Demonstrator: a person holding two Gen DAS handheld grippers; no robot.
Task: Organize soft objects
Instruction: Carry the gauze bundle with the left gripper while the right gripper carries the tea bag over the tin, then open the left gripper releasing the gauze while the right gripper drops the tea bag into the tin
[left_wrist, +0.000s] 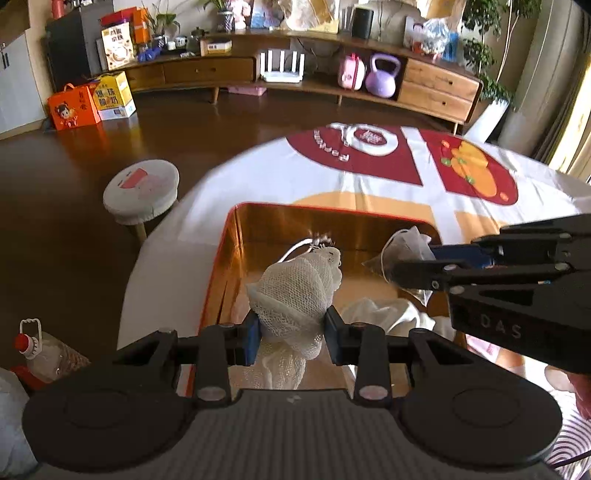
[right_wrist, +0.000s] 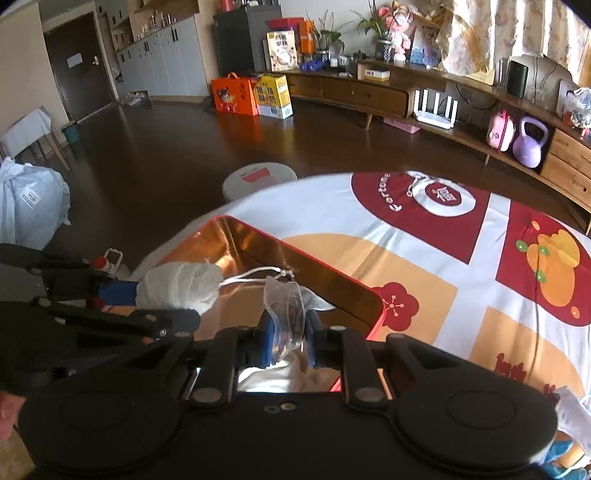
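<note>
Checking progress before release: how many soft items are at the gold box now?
3: a white mesh bundle in the left gripper, a clear sachet in the right gripper, white cloth in the gold box. More may be hidden.

A round desk (right_wrist: 332, 206) wears a red, orange and white printed cloth (left_wrist: 369, 184); an orange tray (left_wrist: 236, 229) sits on it.

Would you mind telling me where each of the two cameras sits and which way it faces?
Left wrist: on the left tool, facing forward over the gold box; its fingers clamp a white mesh bundle; the right tool enters from the right.
Right wrist: on the right tool, facing forward over the gold box; its fingers clamp a clear sachet; the left tool enters from the left.
Shared: box, both bags, patterned tablecloth, wooden sideboard.
</note>
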